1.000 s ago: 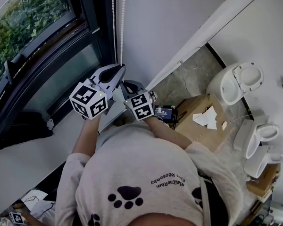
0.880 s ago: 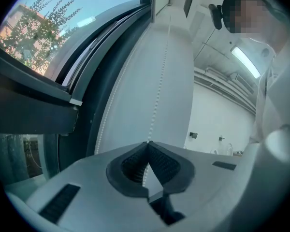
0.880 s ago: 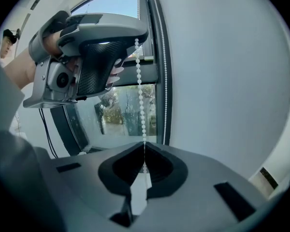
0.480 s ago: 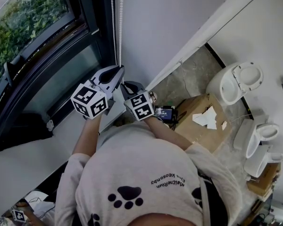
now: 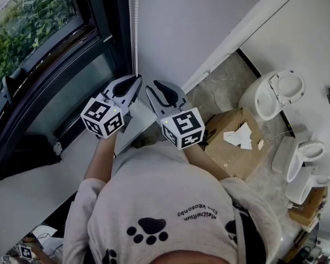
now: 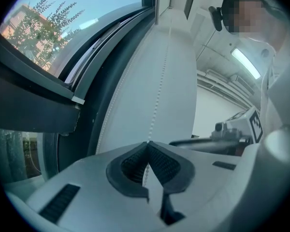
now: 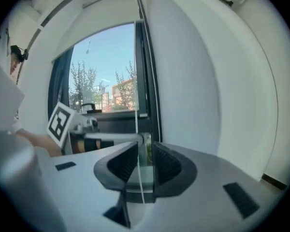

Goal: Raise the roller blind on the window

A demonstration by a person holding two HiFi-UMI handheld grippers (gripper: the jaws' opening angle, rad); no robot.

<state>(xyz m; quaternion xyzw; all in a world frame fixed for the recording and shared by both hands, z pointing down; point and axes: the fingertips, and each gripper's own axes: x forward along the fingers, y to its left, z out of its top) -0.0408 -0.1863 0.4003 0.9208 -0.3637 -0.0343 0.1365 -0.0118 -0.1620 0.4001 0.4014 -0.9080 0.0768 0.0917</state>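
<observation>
Window (image 5: 38,43) left, white wall (image 5: 209,21) right. Bead chain (image 5: 136,32) hangs by the frame. We reckon it's light, limp and slippery, so grip across the beads. Left gripper (image 5: 137,79) jaws pinch it. Right gripper (image 5: 155,88) jaws just opened, chain loose between them.

I see a white bead chain (image 5: 137,32), black window frame (image 5: 113,32), pale grey left gripper (image 5: 137,77) with ribbed black fingers (image 6: 133,166), black paw print (image 5: 147,231) on grey shirt (image 5: 170,191).

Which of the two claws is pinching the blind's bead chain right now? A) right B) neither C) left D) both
C: the left gripper is shut on the bead chain; the right gripper has just been opening, a white cord loose between its jaws.
</observation>
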